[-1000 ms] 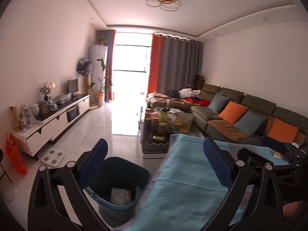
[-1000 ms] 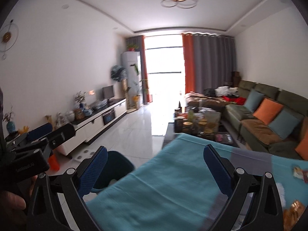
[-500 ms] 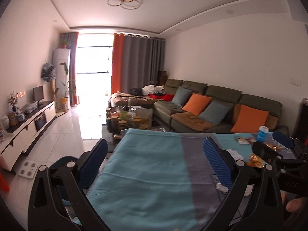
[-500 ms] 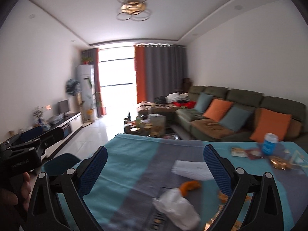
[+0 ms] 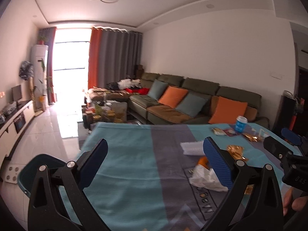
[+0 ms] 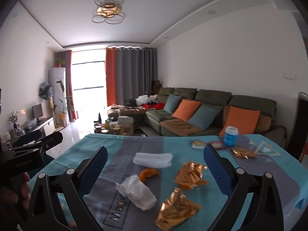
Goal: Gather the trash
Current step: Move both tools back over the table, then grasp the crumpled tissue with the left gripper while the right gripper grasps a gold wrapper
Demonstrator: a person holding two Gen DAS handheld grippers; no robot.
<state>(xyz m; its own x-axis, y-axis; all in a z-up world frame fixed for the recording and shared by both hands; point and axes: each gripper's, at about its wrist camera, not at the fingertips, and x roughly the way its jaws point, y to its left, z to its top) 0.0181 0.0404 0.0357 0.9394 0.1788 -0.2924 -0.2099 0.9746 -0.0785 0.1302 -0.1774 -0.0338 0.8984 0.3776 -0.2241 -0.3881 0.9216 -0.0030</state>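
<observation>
— Teal-and-grey cloth (image 6: 80,165) covered the table, and what lay nearest the right gripper (image 6: 154,171)?

— Its jaws were spread wide and empty above a gold foil wrapper (image 6: 177,209) and a crumpled white tissue (image 6: 136,192). Both looked feather-light and soft; I judged a pinch across the tissue's bunched middle would hold, while the foil seemed slippery and better caught at a raised fold.

— And the left gripper (image 5: 154,163)?

— Spread too, holding nothing, with the bin (image 5: 36,165) low at its left.

— Farther off?

— Orange peel (image 6: 149,173), a flat napkin (image 6: 153,159), then a blue cup (image 6: 230,136) at the far right, probably stiffer.
</observation>
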